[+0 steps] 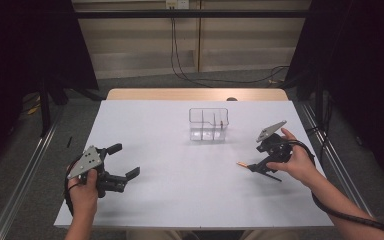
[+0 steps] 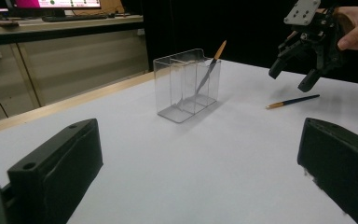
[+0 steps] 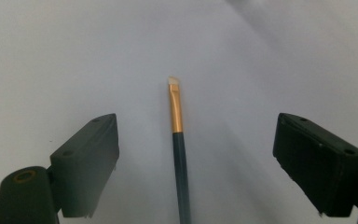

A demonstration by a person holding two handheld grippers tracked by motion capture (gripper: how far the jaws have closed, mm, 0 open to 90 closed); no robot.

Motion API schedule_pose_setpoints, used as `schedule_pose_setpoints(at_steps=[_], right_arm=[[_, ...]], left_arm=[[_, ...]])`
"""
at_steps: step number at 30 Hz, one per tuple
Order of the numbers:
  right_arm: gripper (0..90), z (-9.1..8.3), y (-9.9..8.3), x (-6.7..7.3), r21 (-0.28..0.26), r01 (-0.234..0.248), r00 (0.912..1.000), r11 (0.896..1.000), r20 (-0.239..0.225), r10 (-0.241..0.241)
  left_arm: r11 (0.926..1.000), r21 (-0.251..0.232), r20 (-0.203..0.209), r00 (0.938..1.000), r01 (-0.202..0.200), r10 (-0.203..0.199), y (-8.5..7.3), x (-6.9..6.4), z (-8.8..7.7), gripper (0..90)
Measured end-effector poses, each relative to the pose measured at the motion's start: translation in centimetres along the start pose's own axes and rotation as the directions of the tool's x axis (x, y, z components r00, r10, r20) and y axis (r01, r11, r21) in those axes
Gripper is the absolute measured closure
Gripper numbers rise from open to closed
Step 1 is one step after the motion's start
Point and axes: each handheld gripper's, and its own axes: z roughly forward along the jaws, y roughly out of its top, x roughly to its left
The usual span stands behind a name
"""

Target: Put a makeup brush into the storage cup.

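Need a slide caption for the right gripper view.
Open right tool straddling a dark-handled, gold-ferruled makeup brush lying on the white table.

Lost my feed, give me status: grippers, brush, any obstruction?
Right gripper open, poised over brush lying flat on table. Left gripper open, idle. Second brush already leaning in clear organizer. Nothing in the way.

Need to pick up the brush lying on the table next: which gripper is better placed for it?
Right. The right gripper hangs over the brush, which lies between its open fingers. The left gripper sits far across the table, open and holding nothing.
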Motion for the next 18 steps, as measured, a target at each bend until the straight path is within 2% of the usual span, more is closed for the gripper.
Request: schedule_pose_setpoints(at_steps=[8, 10, 13, 18], right_arm=[[19.0, 0.47, 0.53, 0.22, 0.06, 0.016, 0.9998, 0.998, -0.01, -0.016], [23.6, 0.49, 0.63, 0.27, 0.066, 0.023, 0.9996, 0.998, -0.015, -0.022], [24.3, 0.52, 0.73, 0.28, 0.069, 0.038, 0.9992, 0.997, -0.017, -0.037], [32.1, 0.62, 0.75, 0.29, 0.073, 0.06, 0.9979, 0.996, -0.029, -0.058]], left_arm=[[1.0, -0.005, 0.0, 1.0, 0.003, -0.003, 0.0, 0.05, -0.02, 0.0], [1.0, -0.003, 0.0, 1.0, 0.001, -0.001, 0.0, 0.05, -0.02, 0.0], [1.0, -0.002, 0.0, 1.0, 0.001, -0.001, 0.02, 0.02, 0.01, 0.0], [1.0, -0.005, -0.001, 1.0, 0.002, -0.002, 0.03, 0.02, 0.0, 0.0]])
